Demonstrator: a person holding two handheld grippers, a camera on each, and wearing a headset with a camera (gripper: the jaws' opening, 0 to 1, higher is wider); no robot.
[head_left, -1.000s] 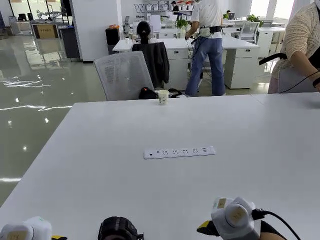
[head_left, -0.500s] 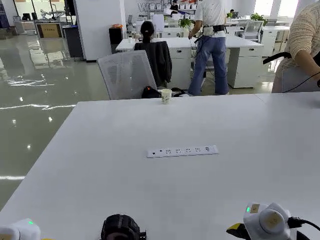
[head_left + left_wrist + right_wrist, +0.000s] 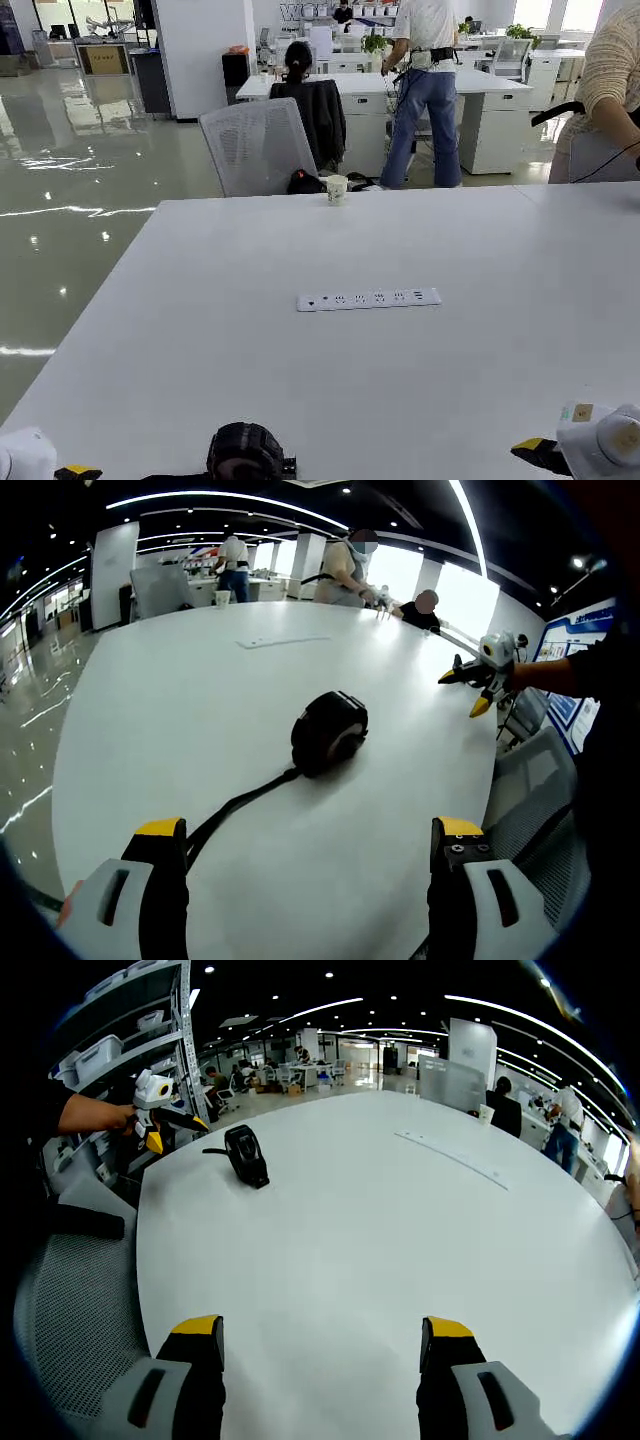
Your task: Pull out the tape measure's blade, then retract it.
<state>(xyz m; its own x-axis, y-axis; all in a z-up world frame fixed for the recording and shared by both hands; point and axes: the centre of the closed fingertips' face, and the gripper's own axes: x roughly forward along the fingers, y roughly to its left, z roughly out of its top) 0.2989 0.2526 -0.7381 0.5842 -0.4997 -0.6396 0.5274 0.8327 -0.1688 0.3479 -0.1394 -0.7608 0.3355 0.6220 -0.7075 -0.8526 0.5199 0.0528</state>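
Head view: a white table is seen from above. A black tape measure lies at its near edge, partly cut off by the bottom of the frame. A white power strip lies mid-table, and a paper cup stands at the far edge.

Left gripper view: the left gripper is shown with its yellow-tipped jaws spread wide and nothing between them. The tape measure is seen ahead on the table, apart from both jaws, with its black strap trailed towards the left jaw.

Right gripper view: the right gripper is likewise spread wide and nothing is gripped. The tape measure is seen well ahead, near the table's left edge, just beside the left gripper.
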